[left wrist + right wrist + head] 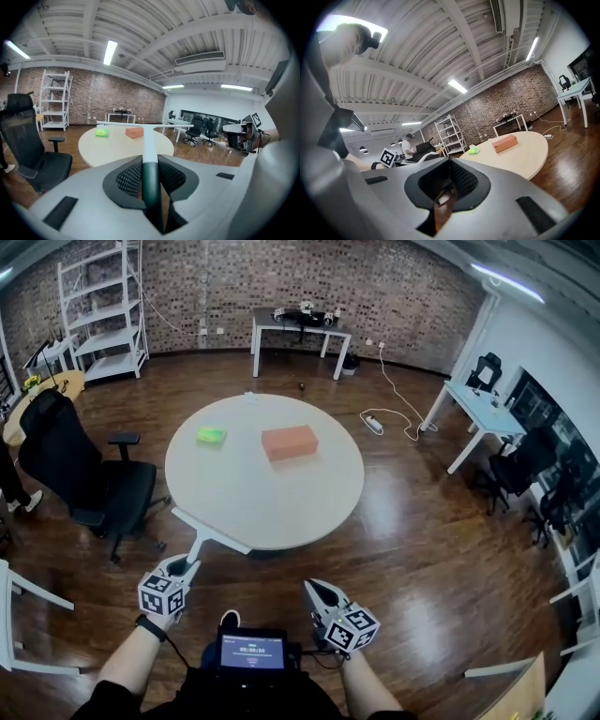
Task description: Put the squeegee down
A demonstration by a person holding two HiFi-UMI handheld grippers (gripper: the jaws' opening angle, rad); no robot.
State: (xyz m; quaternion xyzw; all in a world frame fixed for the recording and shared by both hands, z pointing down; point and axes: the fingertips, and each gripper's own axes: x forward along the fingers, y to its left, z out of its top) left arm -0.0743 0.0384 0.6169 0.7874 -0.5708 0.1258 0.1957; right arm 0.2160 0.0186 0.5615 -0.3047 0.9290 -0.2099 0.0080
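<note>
A squeegee [208, 531] is gripped by its handle in the left gripper [185, 564]; the right gripper [314, 589] is held closed, empty.

I see one round white table [281, 507] standing on the dark wood floor [422, 549]. Two things lie on it, apart: a small green block [211, 435] and an orange block [289, 442].
</note>
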